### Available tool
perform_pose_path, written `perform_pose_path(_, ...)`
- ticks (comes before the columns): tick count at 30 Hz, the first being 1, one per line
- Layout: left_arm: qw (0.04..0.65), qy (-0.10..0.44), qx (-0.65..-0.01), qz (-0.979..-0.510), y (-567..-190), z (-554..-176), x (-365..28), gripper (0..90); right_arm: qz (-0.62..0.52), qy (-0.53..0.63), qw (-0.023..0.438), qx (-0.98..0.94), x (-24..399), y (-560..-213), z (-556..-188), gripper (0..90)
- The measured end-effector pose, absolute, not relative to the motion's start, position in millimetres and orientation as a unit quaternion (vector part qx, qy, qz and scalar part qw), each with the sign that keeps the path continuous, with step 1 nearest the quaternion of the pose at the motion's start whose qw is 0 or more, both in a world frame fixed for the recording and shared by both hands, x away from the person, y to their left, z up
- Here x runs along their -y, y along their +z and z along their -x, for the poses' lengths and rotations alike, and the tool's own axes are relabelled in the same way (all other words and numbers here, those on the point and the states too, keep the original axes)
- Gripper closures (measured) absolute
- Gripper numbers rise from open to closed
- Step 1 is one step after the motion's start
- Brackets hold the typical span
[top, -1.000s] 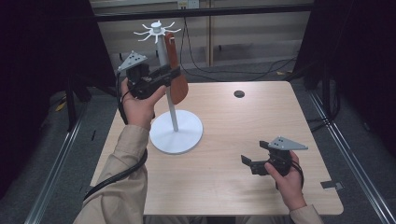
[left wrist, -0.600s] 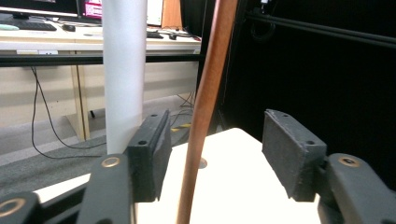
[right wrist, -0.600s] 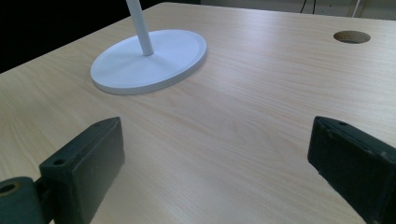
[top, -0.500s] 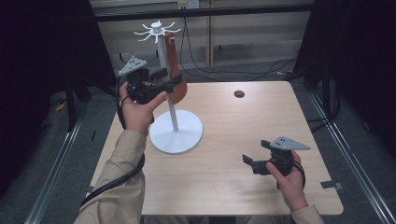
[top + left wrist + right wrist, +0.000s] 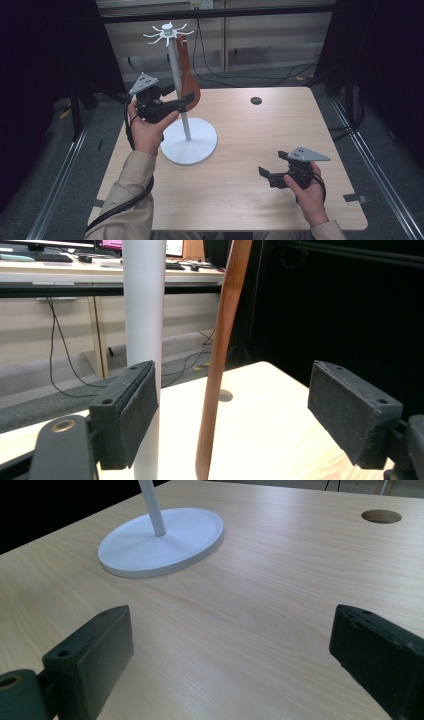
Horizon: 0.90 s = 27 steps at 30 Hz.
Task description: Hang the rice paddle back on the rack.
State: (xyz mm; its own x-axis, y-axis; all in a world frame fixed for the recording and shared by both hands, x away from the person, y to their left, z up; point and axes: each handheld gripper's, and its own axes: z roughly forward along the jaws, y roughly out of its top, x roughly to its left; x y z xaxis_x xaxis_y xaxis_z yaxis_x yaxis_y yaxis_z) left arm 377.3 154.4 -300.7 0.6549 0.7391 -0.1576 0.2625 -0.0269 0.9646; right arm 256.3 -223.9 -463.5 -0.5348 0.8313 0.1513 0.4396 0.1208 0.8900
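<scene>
Spatula [image 5: 220, 365] hangs untouched between the left tool's [image 5: 232, 415] pads, jaws just opened wide

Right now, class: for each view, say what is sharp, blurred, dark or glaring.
High view: table evenly lit, surroundings black. Left gripper view: pads sharp, spatula slightly soft, right half black, far desk hazy. Right gripper view: wood grain crisp, pads soft, base bright without glare.

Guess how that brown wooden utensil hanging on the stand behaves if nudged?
The utensil hangs from a hook at the top of the stand, so it would probably swing. It looks thin and rigid, likely light. The left hand-held gripper is open around it, so nothing steadies it.
</scene>
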Motion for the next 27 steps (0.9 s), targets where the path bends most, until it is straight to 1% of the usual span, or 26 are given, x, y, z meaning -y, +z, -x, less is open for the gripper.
perform_pose_path(5,0.588,0.21,-0.362,-0.692,-309.0,-372.7,-155.9,17.1,-0.438,0.497,0.196,-0.723,222.7,-463.8,-256.2,3.4)
perform_pose_path(13,0.587,0.208,-0.365,-0.692,-324.0,-367.0,-156.9,13.5,-0.438,0.496,0.197,-0.723,223.0,-464.0,-256.1,3.4)
perform_pose_path(27,0.575,0.207,-0.365,-0.702,-350.8,-359.0,-160.5,12.6,-0.439,0.496,0.196,-0.723,223.5,-464.0,-256.0,3.4)
